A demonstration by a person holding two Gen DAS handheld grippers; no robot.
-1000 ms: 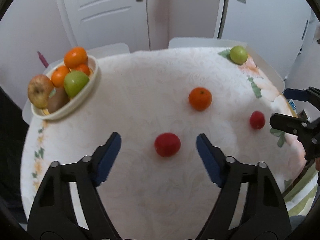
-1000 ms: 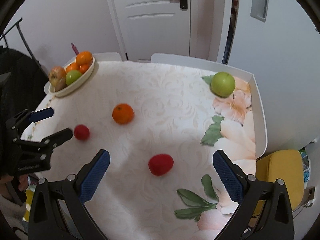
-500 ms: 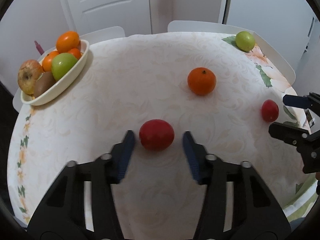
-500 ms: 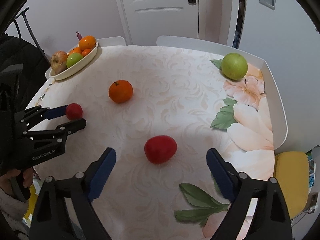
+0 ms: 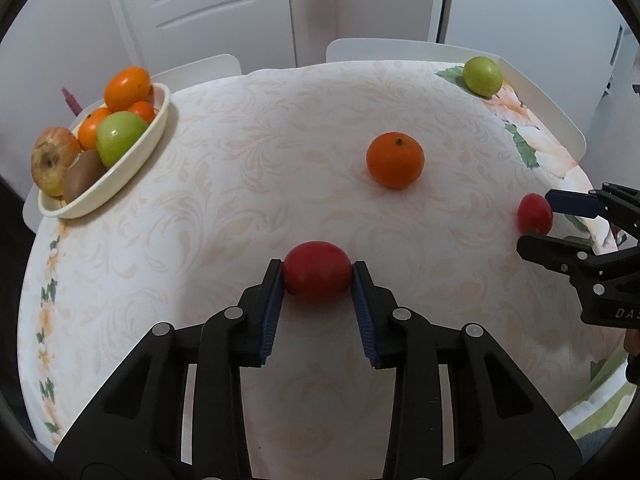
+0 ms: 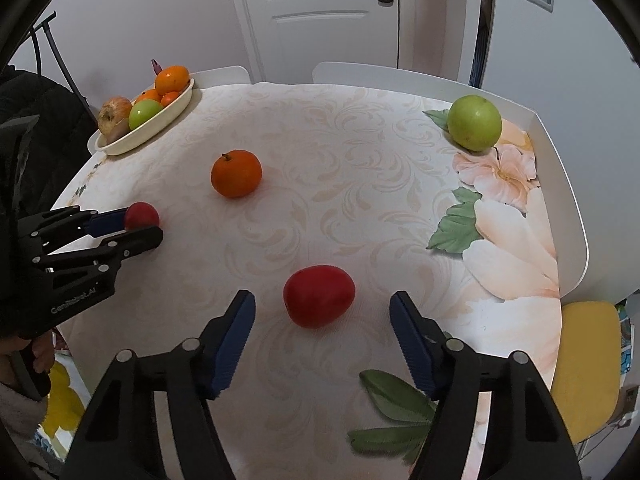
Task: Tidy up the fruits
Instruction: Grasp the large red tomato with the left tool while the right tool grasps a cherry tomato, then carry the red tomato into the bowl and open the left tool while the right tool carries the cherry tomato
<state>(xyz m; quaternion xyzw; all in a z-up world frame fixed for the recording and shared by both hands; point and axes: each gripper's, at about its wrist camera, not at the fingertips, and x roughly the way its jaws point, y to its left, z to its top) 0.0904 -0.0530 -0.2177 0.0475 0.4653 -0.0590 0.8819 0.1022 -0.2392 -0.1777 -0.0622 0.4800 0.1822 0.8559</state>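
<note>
Since half a second ago, both tongs have pushed forward and narrowed. Left gripper [image 5: 318,276] now has its blue pads pressed on either side of one red fruit [image 5: 317,272], which sits on the tablecloth [image 5: 248,168]. Right gripper [image 6: 322,316] stands wide, bracketing a second red fruit [image 6: 319,295] without touching. An orange [image 5: 395,165] lies at one o'clock of the left grip, a green apple [image 5: 483,75] farther out toward two. Probably each hand takes one fruit for the bowl [image 5: 132,164] at ten o'clock. White doors stand beyond.
</note>
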